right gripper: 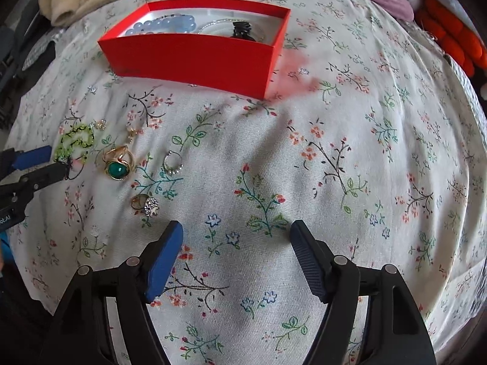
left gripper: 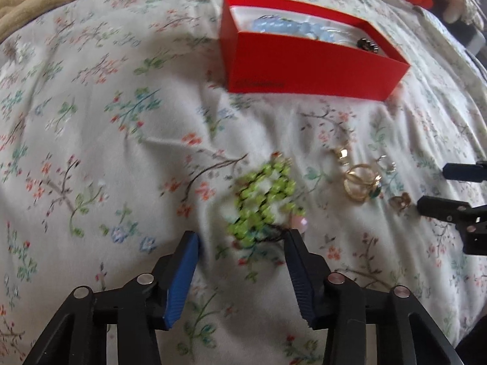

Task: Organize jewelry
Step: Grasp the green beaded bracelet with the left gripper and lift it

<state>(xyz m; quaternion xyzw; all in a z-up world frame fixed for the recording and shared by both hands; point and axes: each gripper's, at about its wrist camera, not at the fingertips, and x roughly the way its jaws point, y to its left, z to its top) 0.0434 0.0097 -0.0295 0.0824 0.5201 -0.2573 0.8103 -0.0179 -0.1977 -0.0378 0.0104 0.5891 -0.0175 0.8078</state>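
The lime-green beaded bracelet [left gripper: 263,196] lies on the floral bedsheet [left gripper: 91,127], just ahead of the left gripper [left gripper: 243,243], whose jaws stand wide open and hold nothing. Best to close on the beads, not the cloth, then carry it to the red cardboard box [left gripper: 307,67]. The right gripper [right gripper: 237,237] hangs open, empty too. Lettering on the box front — too blurred to read.

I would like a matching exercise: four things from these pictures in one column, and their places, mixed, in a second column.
1. blue bead bracelet
2. green bead bracelet
3. green-stone ring
4. orange item

a. far right edge of the bed
b. inside the red box
c. on the sheet, between the green beads and a small silver ring
d. just ahead of the open left gripper

Pairs: 1-b, 2-d, 3-c, 4-a
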